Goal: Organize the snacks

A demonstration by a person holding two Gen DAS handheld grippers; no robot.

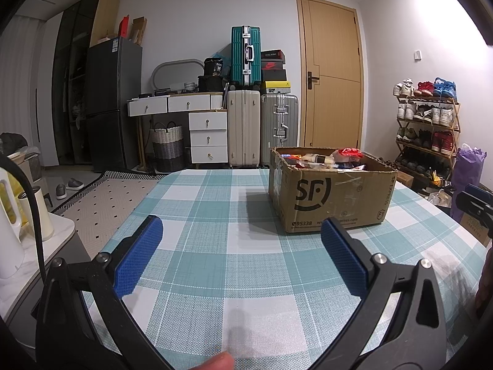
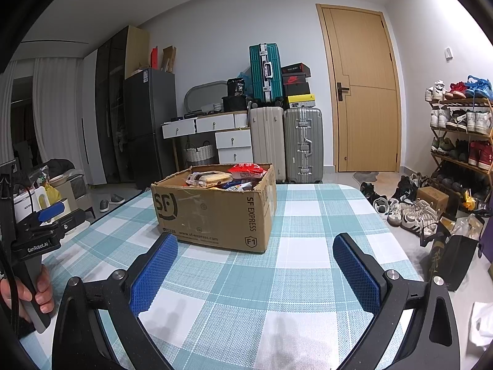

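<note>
Two grippers: both held low over the teal-and-white checked tablecloth [image 1: 215, 265], neither touching anything.
Left gripper [image 1: 242, 231]: blue-padded fingers spread wide apart, nothing between them.
Right gripper [image 2: 255, 248]: blue pads likewise parted, empty.
Box: brown corrugated cardboard box printed "SF Express" [image 2: 215, 212] sits on the table's far part, flaps open.
Snacks: a heap of packaged snacks [image 2: 228, 177] fills the box, a red-and-white bag on top.
Hand: a person's hand [image 2: 37, 289] grips the left gripper's handle.

Table in teal-and-white checked cloth [image 2: 308, 215], open cardboard box [image 2: 212, 215] of snacks [image 2: 228, 178] standing on it
</note>
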